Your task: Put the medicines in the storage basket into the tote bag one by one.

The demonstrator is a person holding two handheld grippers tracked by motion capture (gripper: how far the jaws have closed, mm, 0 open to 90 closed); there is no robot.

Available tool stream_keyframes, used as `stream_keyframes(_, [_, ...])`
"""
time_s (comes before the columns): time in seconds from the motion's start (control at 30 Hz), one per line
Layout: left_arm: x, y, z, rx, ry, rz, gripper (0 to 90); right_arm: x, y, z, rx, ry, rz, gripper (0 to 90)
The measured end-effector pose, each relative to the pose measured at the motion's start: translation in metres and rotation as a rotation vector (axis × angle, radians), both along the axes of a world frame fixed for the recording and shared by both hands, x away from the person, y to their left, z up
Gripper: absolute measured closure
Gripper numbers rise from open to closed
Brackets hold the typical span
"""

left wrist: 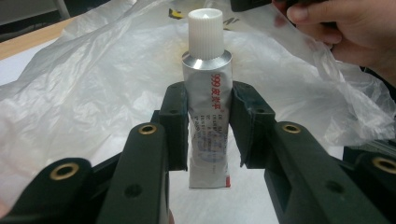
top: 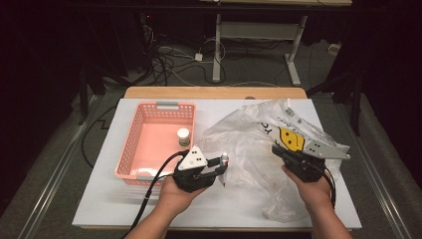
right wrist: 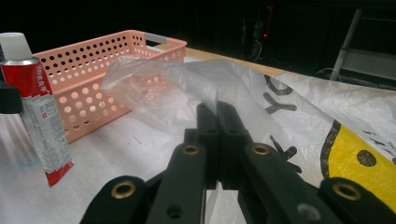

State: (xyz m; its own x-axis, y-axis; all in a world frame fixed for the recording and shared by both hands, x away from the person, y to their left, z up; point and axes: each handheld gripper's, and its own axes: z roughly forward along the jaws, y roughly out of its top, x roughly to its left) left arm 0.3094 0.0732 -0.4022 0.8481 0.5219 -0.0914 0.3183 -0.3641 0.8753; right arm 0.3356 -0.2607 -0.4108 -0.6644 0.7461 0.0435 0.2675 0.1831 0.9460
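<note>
Left gripper (top: pixel 222 167): held in the left hand (top: pixel 174 191) at near centre, jaws pointing right, clamped on the sides of an upright ointment tube (left wrist: pixel 208 100). Right gripper (top: pixel 276 150): held in the right hand (top: pixel 312 188) at near right, jaws pointing far-left, pressed together, pinching a fold of the plastic bag (right wrist: pixel 205 86). Both forearms enter from the near edge.

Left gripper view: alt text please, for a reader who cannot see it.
The left tool clamps an upright silver ointment tube with a white ribbed cap between its two black jaws. Behind it a crumpled clear plastic bag lies on the white table, with a hand at top right.
</note>
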Motion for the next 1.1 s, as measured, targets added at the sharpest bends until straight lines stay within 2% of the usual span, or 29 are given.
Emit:
stream_keyframes(0.13, [0.008, -0.009, 0.001, -0.001, 0.015, 0.011, 67.0, 0.001, 0.000, 0.000, 0.000, -0.001, 0.003, 90.0])
stream_keyframes(0.33, [0.018, -0.025, 0.002, 0.006, 0.002, 0.018, 67.0, 0.001, 0.002, 0.003, -0.003, -0.018, 0.012, 90.0])
stream_keyframes(0.73, [0.038, -0.063, -0.010, 0.050, 0.007, 0.011, 67.0, 0.007, -0.005, 0.001, 0.019, -0.012, -0.031, 90.0])
stream_keyframes(1.1, [0.052, -0.085, -0.021, 0.096, 0.006, 0.011, 67.0, 0.008, -0.007, 0.003, 0.030, -0.027, -0.047, 90.0])
